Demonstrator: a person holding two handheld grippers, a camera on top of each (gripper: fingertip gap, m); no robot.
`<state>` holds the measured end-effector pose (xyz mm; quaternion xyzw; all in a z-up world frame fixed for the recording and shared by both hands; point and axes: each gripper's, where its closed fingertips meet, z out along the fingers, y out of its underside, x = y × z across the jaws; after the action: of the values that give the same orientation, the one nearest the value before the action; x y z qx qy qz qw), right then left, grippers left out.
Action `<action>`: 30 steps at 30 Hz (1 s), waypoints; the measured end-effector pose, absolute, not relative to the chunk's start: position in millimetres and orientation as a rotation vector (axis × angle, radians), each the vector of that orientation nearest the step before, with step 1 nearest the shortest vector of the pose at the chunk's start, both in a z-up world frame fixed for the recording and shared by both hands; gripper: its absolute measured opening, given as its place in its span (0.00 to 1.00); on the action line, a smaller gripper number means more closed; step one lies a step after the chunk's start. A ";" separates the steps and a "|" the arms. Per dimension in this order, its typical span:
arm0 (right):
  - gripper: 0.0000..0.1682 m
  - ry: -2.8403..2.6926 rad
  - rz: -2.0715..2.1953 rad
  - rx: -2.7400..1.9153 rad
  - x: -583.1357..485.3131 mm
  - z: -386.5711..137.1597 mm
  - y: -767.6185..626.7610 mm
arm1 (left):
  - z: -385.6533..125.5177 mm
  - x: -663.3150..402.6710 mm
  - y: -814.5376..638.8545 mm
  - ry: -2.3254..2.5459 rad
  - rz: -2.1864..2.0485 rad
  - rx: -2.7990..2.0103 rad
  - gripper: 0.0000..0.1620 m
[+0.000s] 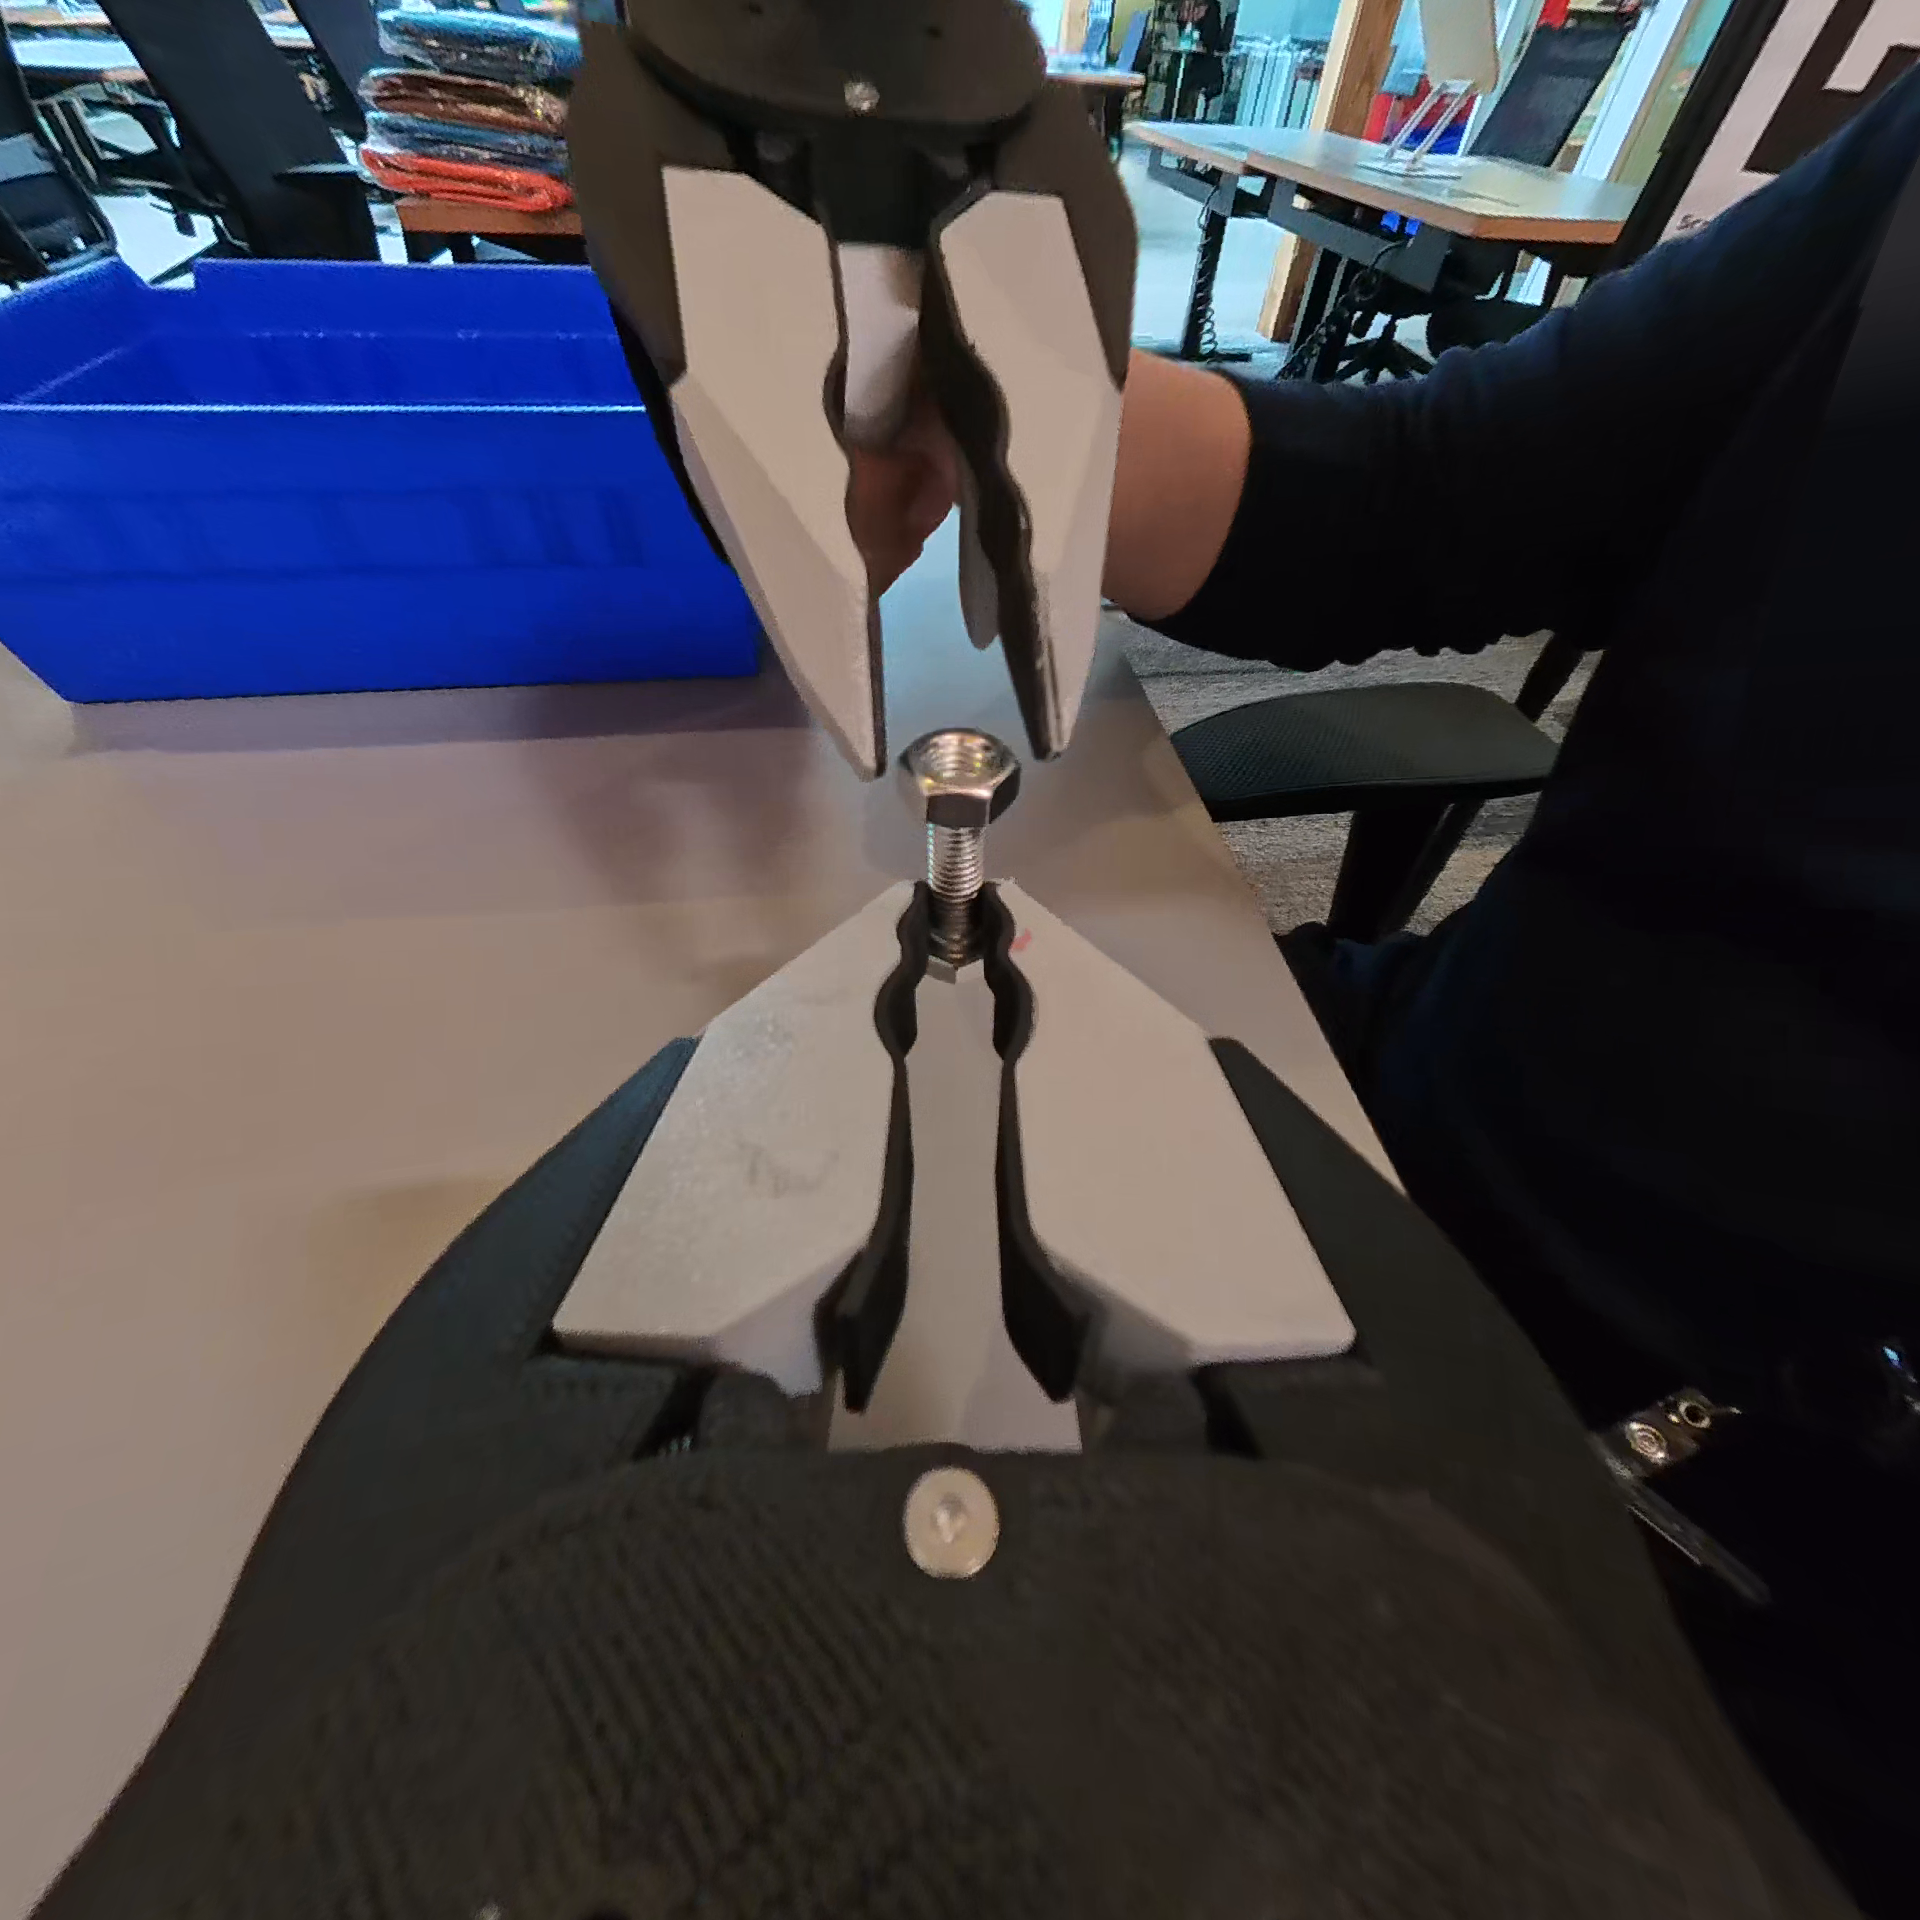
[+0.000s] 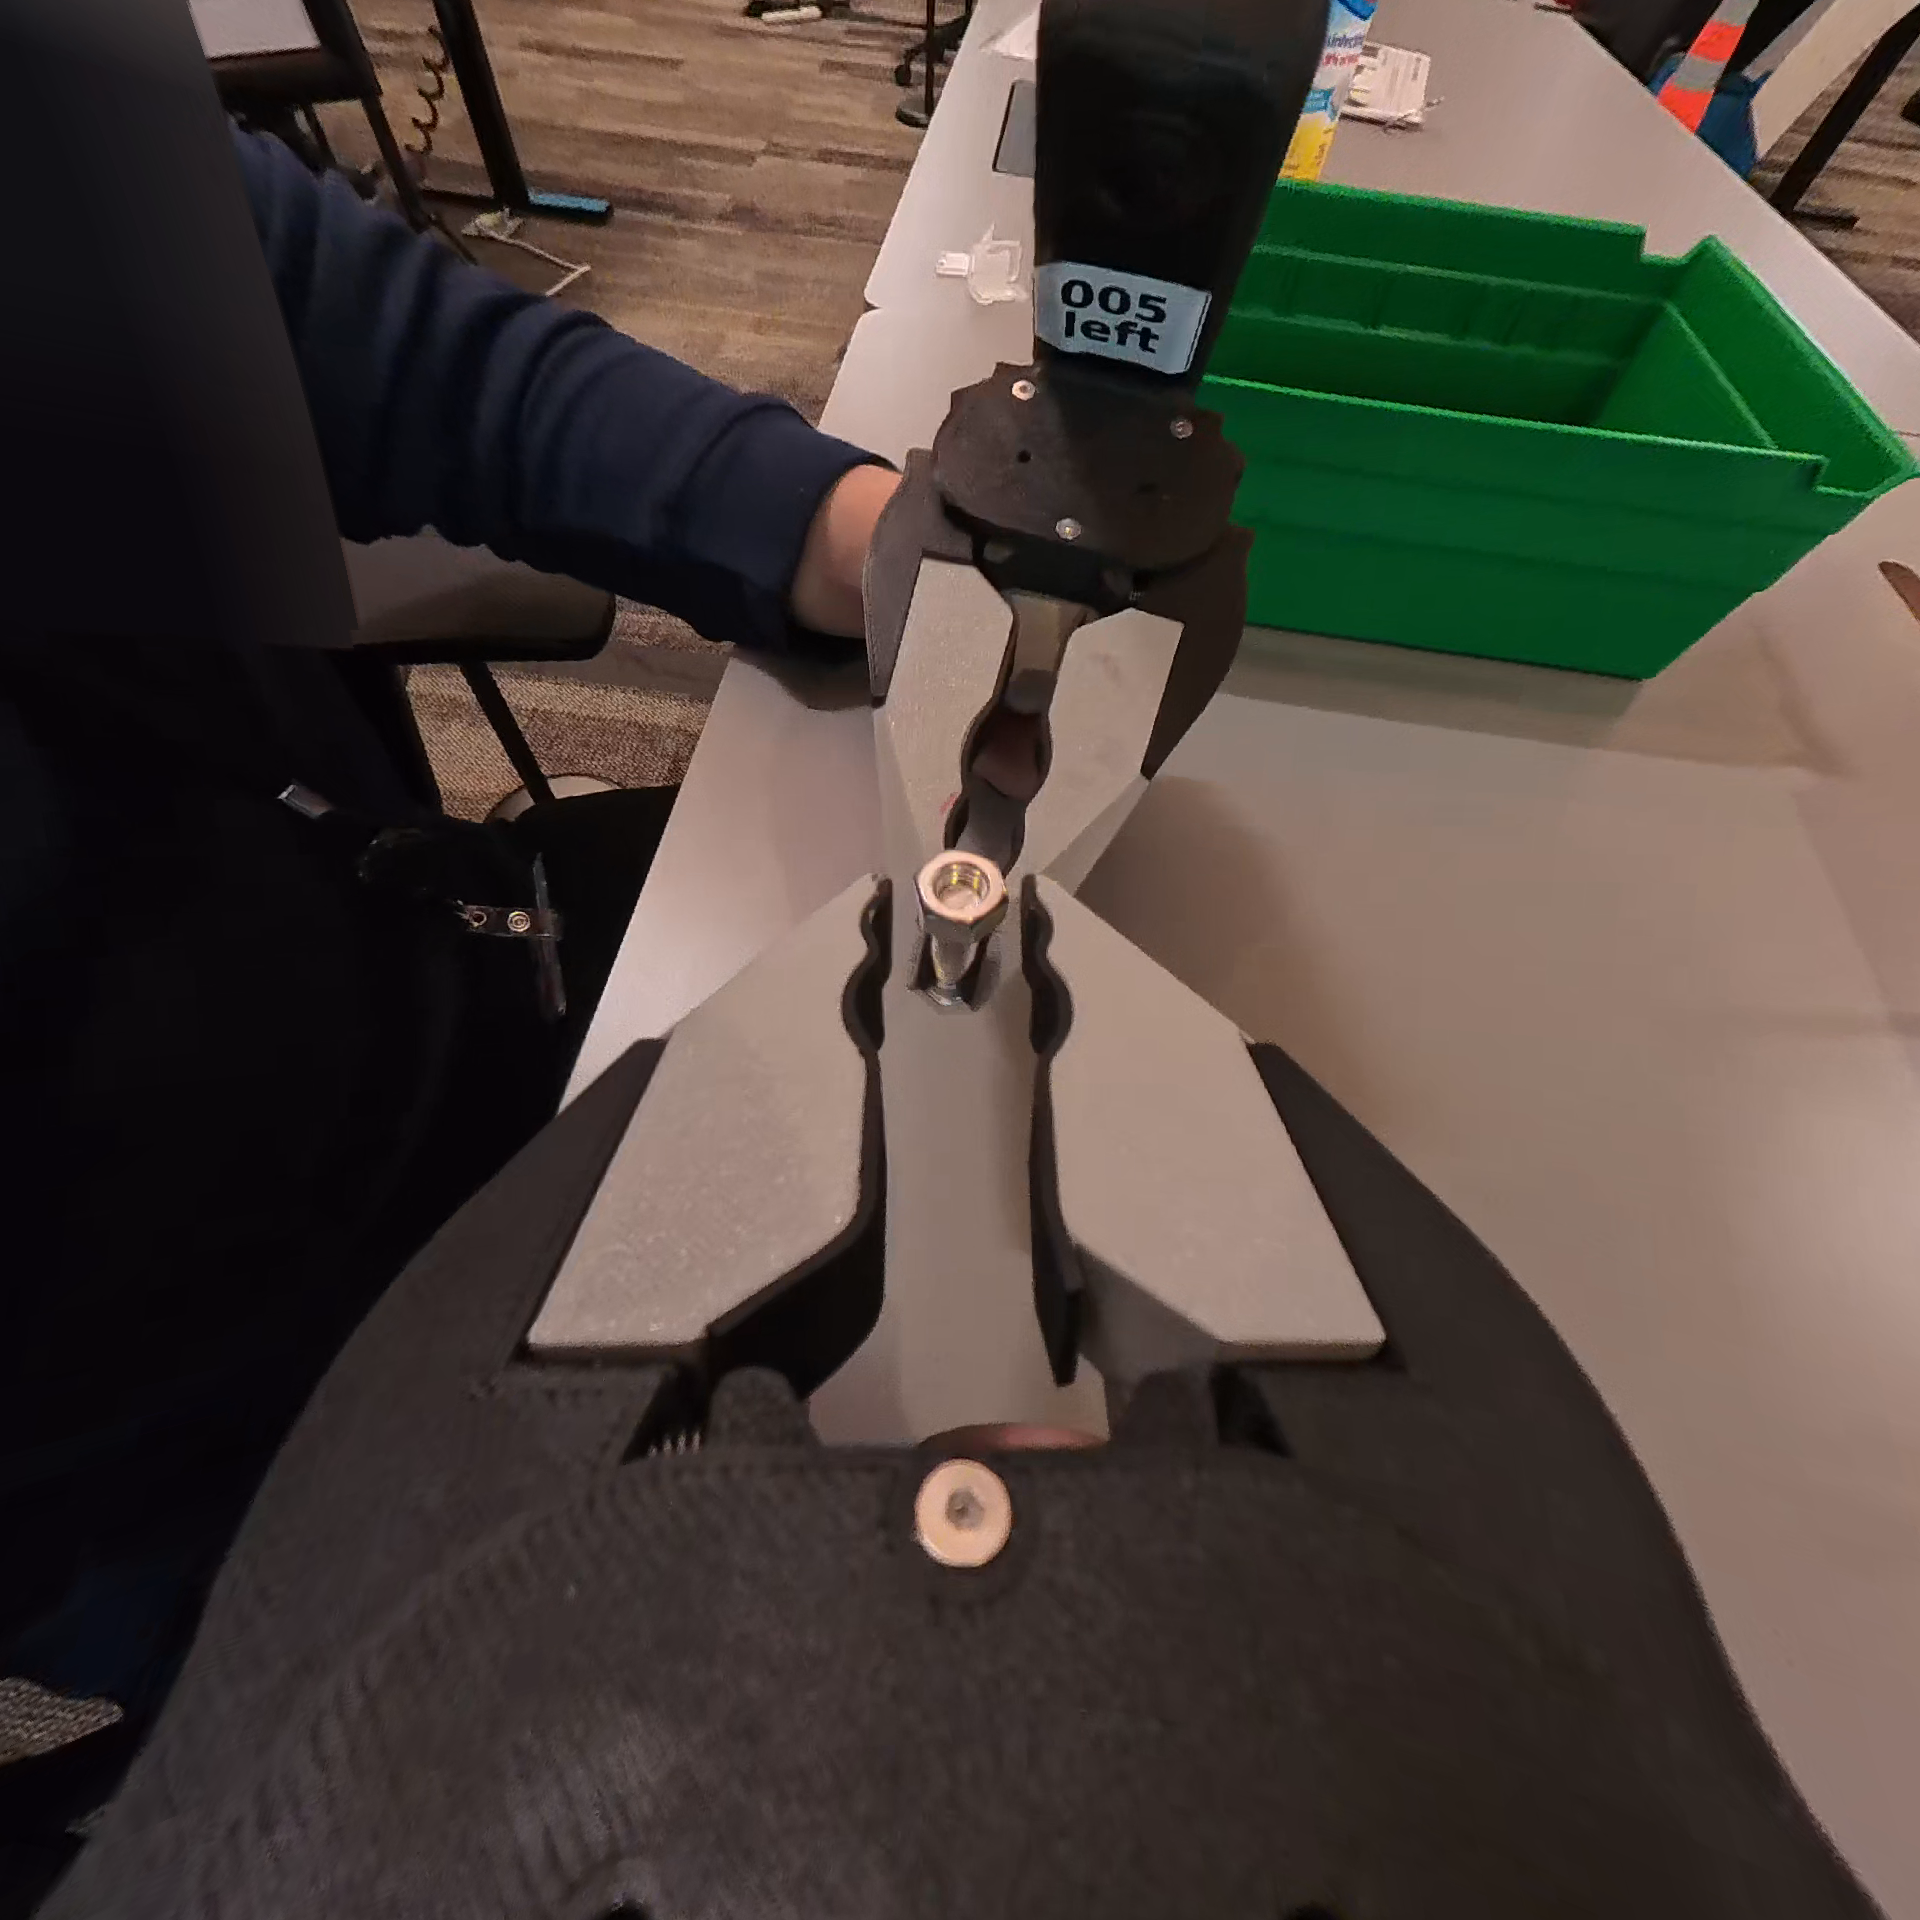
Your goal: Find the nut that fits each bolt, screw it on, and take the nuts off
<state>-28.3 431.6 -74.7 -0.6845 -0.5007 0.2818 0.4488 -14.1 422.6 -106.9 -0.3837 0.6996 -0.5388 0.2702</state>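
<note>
The bolt (image 1: 948, 868) is standing upright above the grey desk (image 1: 312, 987), threaded end up, with a hex nut (image 1: 957, 777) sitting on its top end. The left claw (image 1: 951, 914) is clamping the lower shank of the bolt between its black wavy pads, just above the bolt head, so it is closed on the bolt. In the right wrist view the same nut (image 2: 959, 896) and bolt (image 2: 951, 961) are sitting between the tips of the right claw (image 2: 954, 902), whose fingers are parted on either side of the nut with gaps showing on both sides, not touching it, so it is open and holding nothing. From the left wrist view the right claw (image 1: 961, 753) is pointing down at the nut from above. A person's hand (image 1: 1174, 488) in a dark blue sleeve is holding it. A blue bin (image 1: 312, 499) is sitting on the desk well behind the bolt in the left view, and a green bin (image 2: 1558, 447) is sitting on the desk far behind in the right view
</note>
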 end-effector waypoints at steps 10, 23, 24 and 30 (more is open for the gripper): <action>0.09 -1.225 0.701 -1.667 -29.7 -77.4 430.6 | -109.6 -13.6 421.3 1.901 -1.431 -1.031 0.04; 0.09 -1.105 0.610 -1.704 -22.4 -81.1 440.8 | -113.4 -7.8 432.6 1.865 -1.361 -1.095 0.04; 0.09 -1.086 0.600 -1.709 -21.4 -81.4 442.4 | -113.6 -7.1 434.3 1.857 -1.354 -1.106 0.04; 0.09 -0.984 0.571 -1.729 -18.4 -82.6 448.6 | -114.9 -4.3 440.0 1.834 -1.330 -1.146 0.04</action>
<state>-18.4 448.6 -82.6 -0.7183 -0.4086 0.2373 0.5106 -4.3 440.0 -114.9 -0.4312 0.6898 -0.5002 0.2968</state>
